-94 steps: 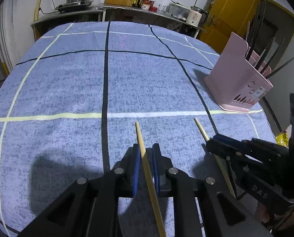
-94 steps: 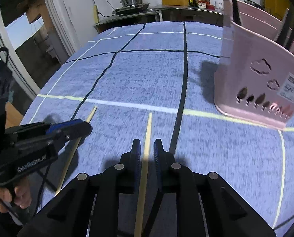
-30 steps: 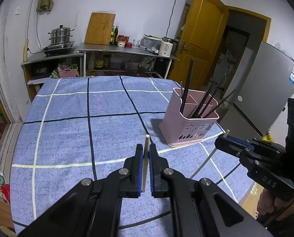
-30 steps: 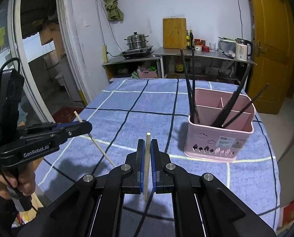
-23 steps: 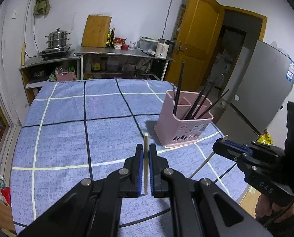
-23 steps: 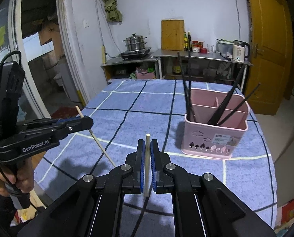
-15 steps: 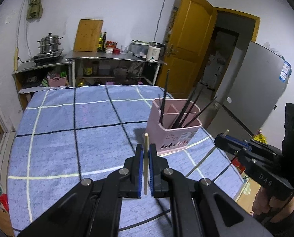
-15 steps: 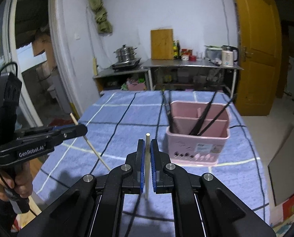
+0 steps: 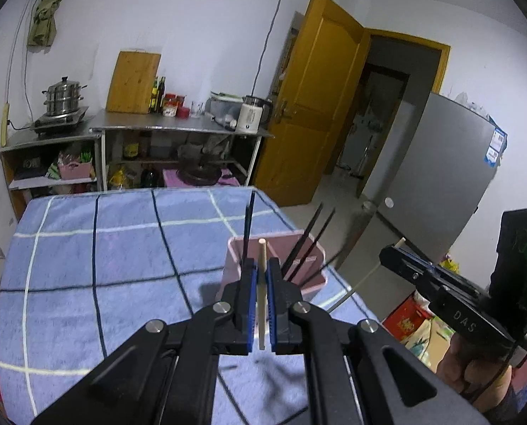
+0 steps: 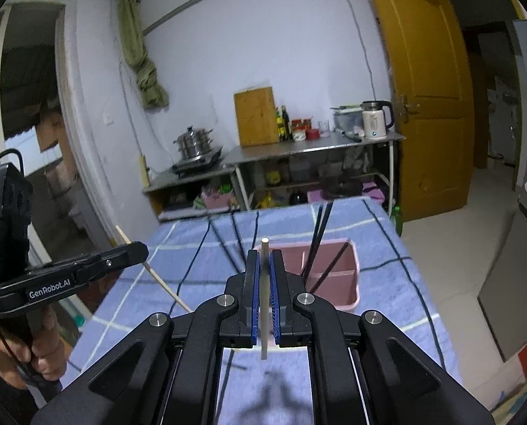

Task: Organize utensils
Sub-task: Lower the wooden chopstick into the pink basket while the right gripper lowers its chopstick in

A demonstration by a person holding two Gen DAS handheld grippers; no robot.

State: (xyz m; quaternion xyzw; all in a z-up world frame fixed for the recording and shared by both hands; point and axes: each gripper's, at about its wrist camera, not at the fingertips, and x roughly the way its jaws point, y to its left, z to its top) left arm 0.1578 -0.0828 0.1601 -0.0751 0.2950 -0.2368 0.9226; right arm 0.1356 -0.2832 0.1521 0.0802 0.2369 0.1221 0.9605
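Each chopstick is light, stiff, smooth wood, likely to pivot or slip. Left tongs (image 9: 259, 279) clamp one chopstick (image 9: 261, 294) mid-shaft; right tongs (image 10: 262, 276) clamp another chopstick (image 10: 264, 297) likewise, both raised just short of the holder (image 10: 348, 276) on the tabletop (image 9: 121, 248).

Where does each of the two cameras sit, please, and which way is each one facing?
Left wrist: on the left gripper, looking along its fingers over a wooden chopstick at the pink holder; right gripper at right.
Right wrist: on the right gripper, facing the same holder; left gripper and hand at left.
Shared: holder, blue tablecloth, counter.
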